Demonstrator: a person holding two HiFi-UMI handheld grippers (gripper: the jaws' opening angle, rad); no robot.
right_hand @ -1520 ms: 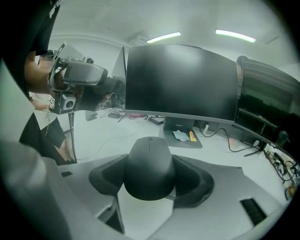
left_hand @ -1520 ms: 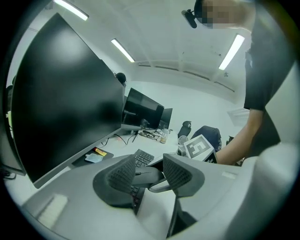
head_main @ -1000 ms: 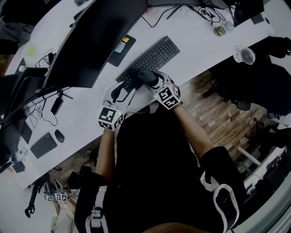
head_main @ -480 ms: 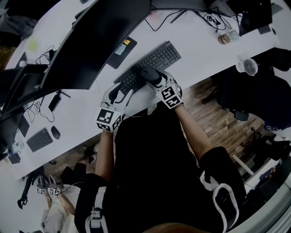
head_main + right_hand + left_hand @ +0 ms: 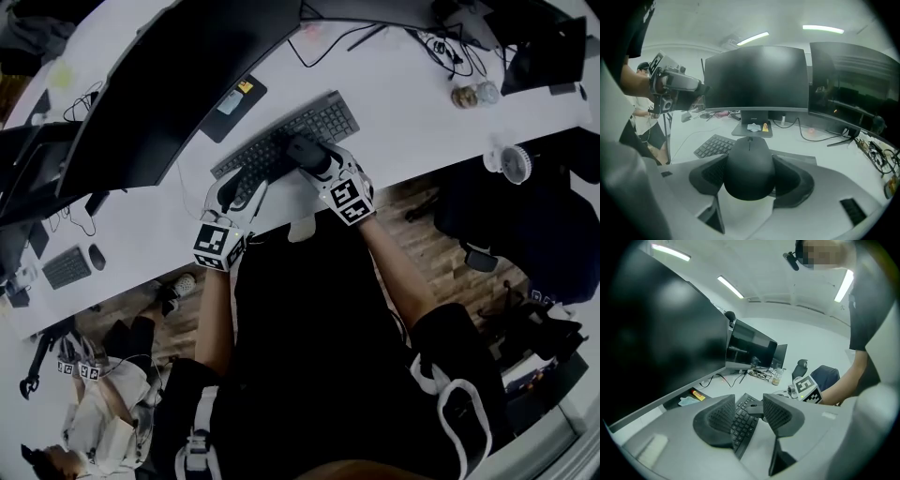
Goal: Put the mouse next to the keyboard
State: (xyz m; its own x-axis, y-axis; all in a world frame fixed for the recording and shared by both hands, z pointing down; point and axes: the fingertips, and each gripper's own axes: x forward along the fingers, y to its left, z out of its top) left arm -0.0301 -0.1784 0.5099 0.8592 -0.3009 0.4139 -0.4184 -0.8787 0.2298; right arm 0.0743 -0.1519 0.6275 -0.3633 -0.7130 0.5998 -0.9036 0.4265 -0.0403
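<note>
The right hand-held gripper (image 5: 750,174) is closed on the mouse (image 5: 750,161): both jaws press against the flanks of the black mouse body, and the ribbed pads (image 5: 704,177) are in contact on either side. The mouse sits level in the grip with its scroll wheel facing away from the person. In the head view the mouse is above the near edge of the keyboard (image 5: 323,117), roughly at mid-length. Contact between mouse and keyboard cannot be determined. The left hand-held gripper (image 5: 749,414) is empty, with its jaws apart by a moderate gap. It is positioned low over the left end of the keyboard, and key rows are visible between the jaws. No view shows whether it touches the keys. The two hand-held grippers are near each other, not touching. The keyboard lies diagonally on the white table (image 5: 403,84) in front of a large dark monitor (image 5: 169,84). The person stands at the near table edge.
</note>
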